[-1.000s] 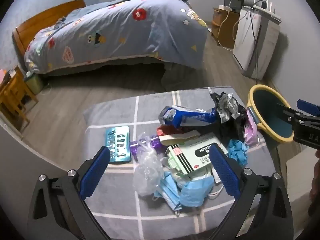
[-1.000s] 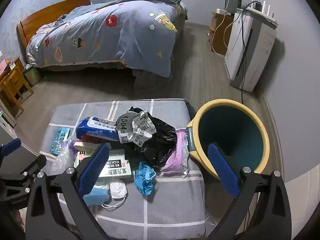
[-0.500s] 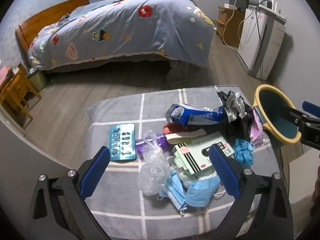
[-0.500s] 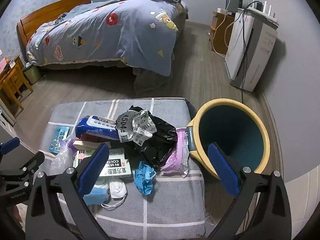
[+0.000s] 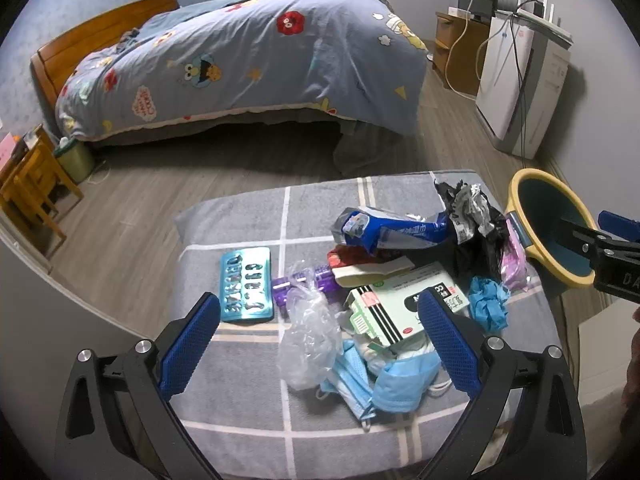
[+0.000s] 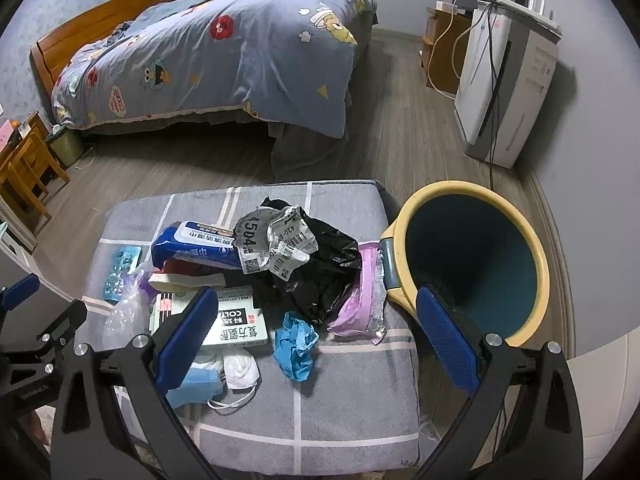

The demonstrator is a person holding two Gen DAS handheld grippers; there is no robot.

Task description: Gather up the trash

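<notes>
A heap of trash lies on a grey checked cushion (image 5: 240,216): a blister pack (image 5: 246,285), a clear plastic bag (image 5: 308,340), blue face masks (image 5: 396,384), a white and green box (image 5: 396,304), a blue wrapper (image 5: 392,232), a black bag with crumpled labels (image 6: 316,264), a blue glove (image 6: 296,344) and a pink packet (image 6: 360,300). A yellow-rimmed bin (image 6: 472,256) stands right of the cushion. My left gripper (image 5: 318,344) hovers open above the plastic bag and masks. My right gripper (image 6: 316,338) hovers open above the glove, holding nothing.
A bed with a blue patterned duvet (image 5: 256,48) fills the far side across a wooden floor (image 5: 120,216). A white appliance with cables (image 6: 508,92) stands at the right wall. Wooden chairs (image 5: 28,184) and a small green bin (image 5: 74,156) sit far left.
The left gripper has drawn back and tilted up slightly, so the trash heap sits lower and farther right between its fingers. The right gripper has barely moved. Nothing was grasped.
</notes>
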